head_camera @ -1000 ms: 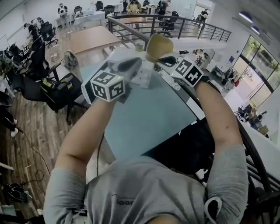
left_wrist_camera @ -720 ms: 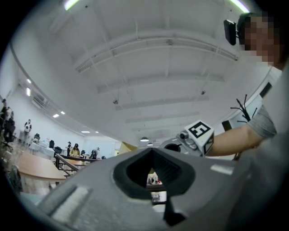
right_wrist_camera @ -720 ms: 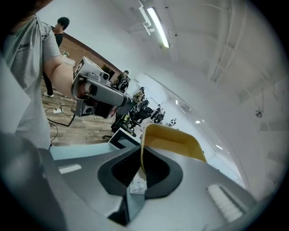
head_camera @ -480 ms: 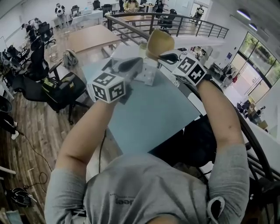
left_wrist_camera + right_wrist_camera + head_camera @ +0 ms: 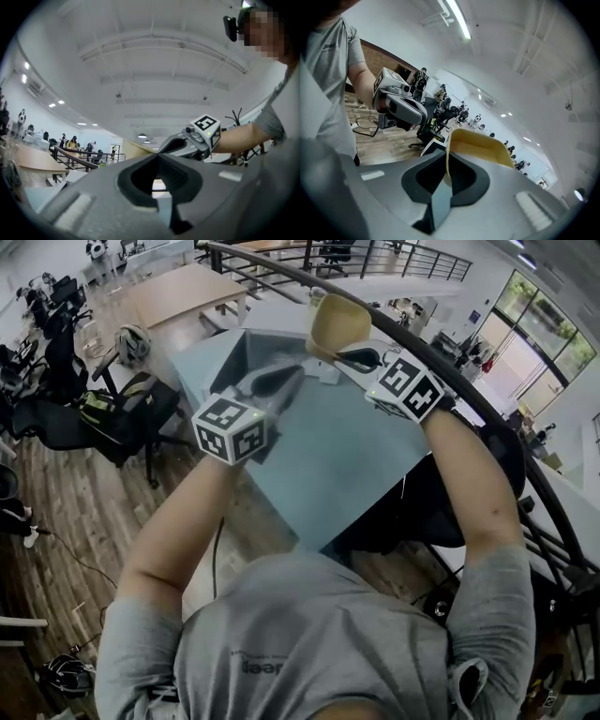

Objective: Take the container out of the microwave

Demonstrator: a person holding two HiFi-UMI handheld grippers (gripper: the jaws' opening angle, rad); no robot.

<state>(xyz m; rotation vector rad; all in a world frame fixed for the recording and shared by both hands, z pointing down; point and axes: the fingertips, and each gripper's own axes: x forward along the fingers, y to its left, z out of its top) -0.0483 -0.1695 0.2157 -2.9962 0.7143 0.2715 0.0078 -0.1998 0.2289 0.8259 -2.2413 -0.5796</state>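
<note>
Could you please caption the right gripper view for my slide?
Right gripper shut on the wall of the yellow container, left gripper nearby.

A mustard-yellow container (image 5: pixel 339 322) is seen at the top centre of the head view, held up in the air. It is thin-walled and bowl-like, with an open mouth and a pale yellow inside. In the right gripper view it is shown at the centre, tilted, with its rim pinched between the closed jaws of the right gripper (image 5: pixel 447 171). In the left gripper view only a tan edge is seen, just left of centre.
</note>
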